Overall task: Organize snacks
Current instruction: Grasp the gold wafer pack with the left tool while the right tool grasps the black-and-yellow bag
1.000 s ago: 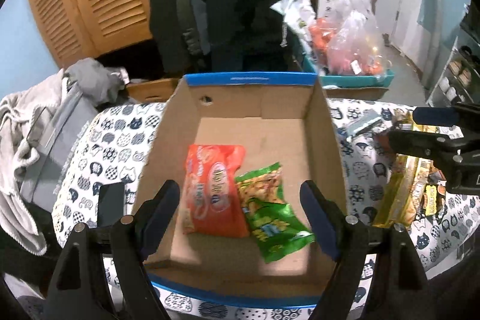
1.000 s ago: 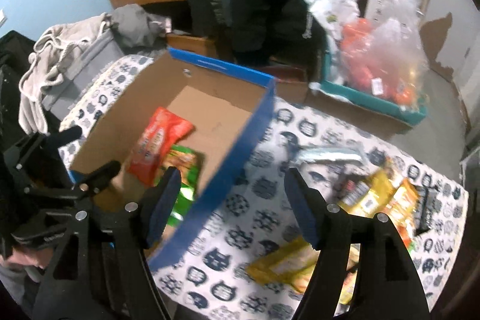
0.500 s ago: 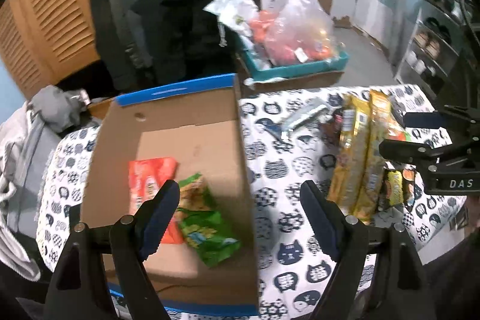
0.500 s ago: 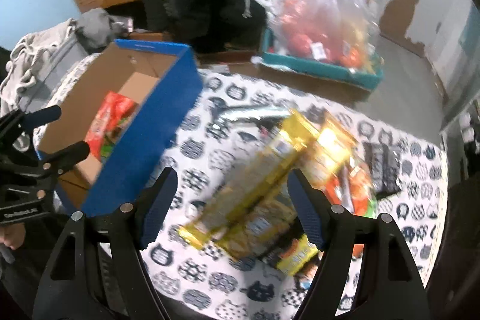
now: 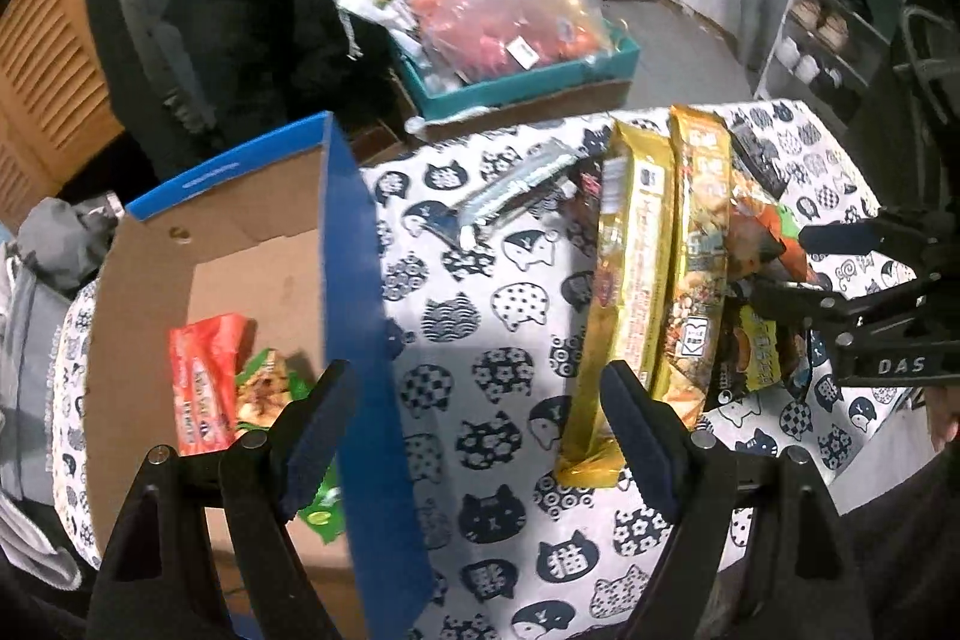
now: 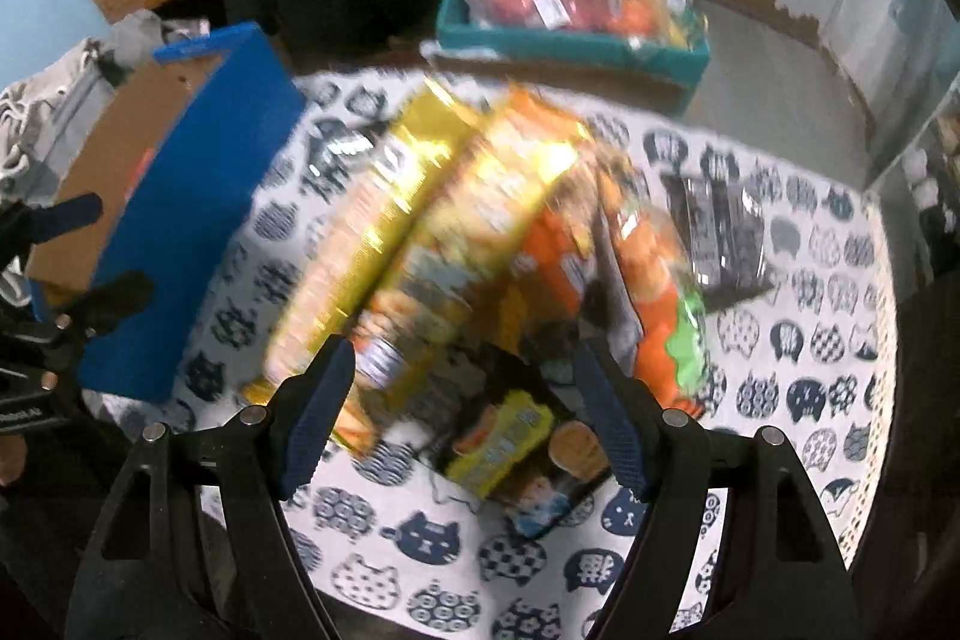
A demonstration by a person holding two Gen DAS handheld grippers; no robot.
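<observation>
Now the bench in its cat-print cloth is filling both views, the claws having swung right from the cardboard box in the past second. That box is sitting at the left, already holding a red packet and a green packet. Right of it, the long gold packets are lying heaped with smaller snacks. The right claw is hovering wide open and empty over a small yellow-and-black packet, seemingly the next pick. The left claw is gaping empty too.
</observation>
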